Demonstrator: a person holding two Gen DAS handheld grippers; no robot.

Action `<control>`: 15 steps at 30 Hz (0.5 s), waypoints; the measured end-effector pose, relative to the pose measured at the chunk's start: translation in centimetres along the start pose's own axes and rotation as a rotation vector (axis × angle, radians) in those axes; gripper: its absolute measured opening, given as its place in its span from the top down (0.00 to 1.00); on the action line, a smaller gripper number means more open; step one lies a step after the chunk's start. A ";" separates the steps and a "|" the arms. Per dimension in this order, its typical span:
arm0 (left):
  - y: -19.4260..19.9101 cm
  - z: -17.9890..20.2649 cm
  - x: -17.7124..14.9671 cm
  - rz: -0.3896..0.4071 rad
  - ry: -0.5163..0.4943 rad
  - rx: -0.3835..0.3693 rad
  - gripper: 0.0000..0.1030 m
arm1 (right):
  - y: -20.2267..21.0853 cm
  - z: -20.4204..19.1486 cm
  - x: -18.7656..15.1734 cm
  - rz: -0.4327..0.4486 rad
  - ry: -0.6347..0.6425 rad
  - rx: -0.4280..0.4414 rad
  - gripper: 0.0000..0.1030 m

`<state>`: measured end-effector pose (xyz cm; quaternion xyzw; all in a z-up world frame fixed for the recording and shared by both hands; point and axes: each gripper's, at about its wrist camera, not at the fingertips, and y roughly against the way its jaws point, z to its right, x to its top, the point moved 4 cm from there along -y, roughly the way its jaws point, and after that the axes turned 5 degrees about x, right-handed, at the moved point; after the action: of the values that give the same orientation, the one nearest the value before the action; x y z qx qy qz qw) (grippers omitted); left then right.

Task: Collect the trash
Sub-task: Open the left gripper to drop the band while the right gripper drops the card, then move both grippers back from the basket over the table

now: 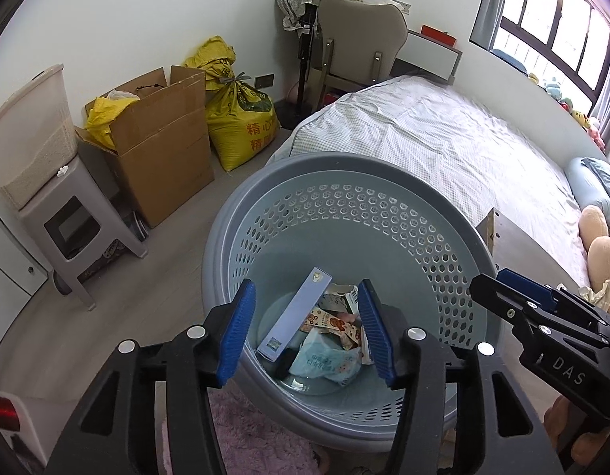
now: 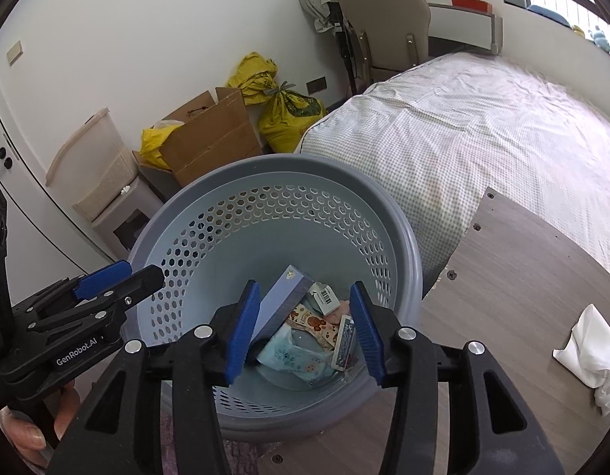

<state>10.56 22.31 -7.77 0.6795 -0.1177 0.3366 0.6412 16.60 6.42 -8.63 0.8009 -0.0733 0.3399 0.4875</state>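
Bedroom floor, basket [image 1: 241, 237] w/ trash (wrappers), left gripper [image 1: 305, 330] & right gripper [image 2: 303, 326] spread, empty.

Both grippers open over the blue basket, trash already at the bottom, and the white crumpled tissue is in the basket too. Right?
Not quite. The white crumpled tissue is not in the blue basket; the right wrist view shows it lying on the brown board beside the basket. The rest holds: the left gripper and right gripper are both open over the basket, with the trash at its bottom.
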 end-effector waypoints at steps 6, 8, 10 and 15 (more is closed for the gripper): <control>0.4 -0.2 -0.1 0.006 0.004 -0.001 0.48 | 0.3 -0.3 -0.1 0.003 0.004 -0.005 0.53; 0.6 -0.3 -0.2 0.010 0.006 -0.001 0.46 | 0.5 -0.4 -0.1 0.006 0.004 -0.006 0.49; 0.9 -0.4 -0.2 0.014 0.009 -0.002 0.46 | 0.8 -0.5 -0.2 0.012 0.003 -0.006 0.48; 1.8 -0.5 -0.5 0.025 0.010 -0.002 0.45 | 1.6 -0.8 -0.3 0.027 0.005 -0.011 0.48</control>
<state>8.98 22.41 -6.68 0.6756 -0.1232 0.3481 0.6382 15.24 6.19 -7.38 0.7962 -0.0845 0.3481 0.4876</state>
